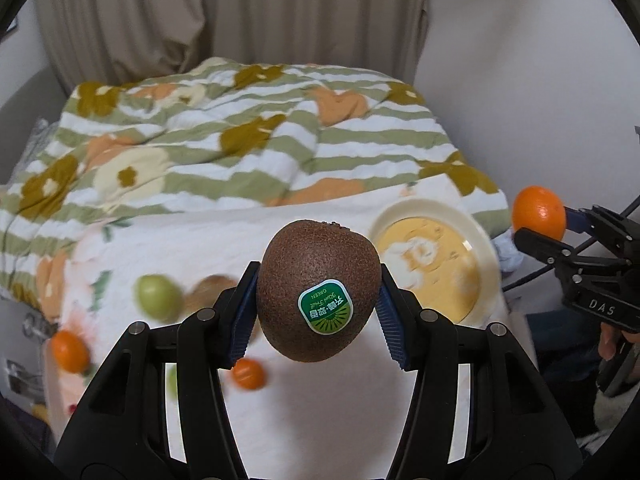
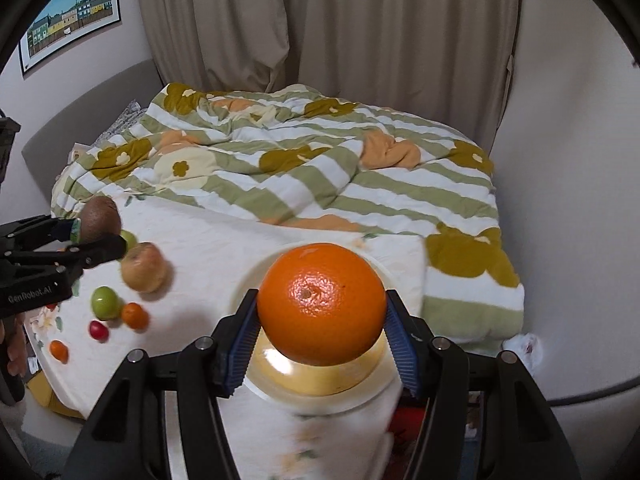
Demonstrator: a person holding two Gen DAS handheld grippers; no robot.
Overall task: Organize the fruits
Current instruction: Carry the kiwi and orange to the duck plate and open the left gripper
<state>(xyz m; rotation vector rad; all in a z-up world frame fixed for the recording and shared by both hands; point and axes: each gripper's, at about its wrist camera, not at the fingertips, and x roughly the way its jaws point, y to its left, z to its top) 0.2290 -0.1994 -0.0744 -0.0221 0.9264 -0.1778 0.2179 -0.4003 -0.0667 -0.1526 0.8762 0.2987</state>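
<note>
My left gripper [image 1: 318,304] is shut on a brown kiwi [image 1: 318,268] with a green sticker, held above the white cloth. My right gripper [image 2: 322,328] is shut on a large orange [image 2: 322,304], held above a cream plate with a yellow centre [image 2: 320,384]. The plate also shows in the left wrist view [image 1: 476,236], right of the kiwi. The right gripper with the orange [image 1: 538,212] shows at the right edge there. The left gripper with the kiwi [image 2: 100,220] shows at the left in the right wrist view.
Loose fruit lies on the white cloth [image 2: 208,264]: an apple [image 2: 144,268], a green fruit [image 2: 105,302], small oranges [image 2: 134,315] [image 2: 59,350], a red fruit [image 2: 98,330]. A striped floral quilt [image 2: 304,160] covers the bed behind. Curtains [image 2: 320,28] and walls stand beyond.
</note>
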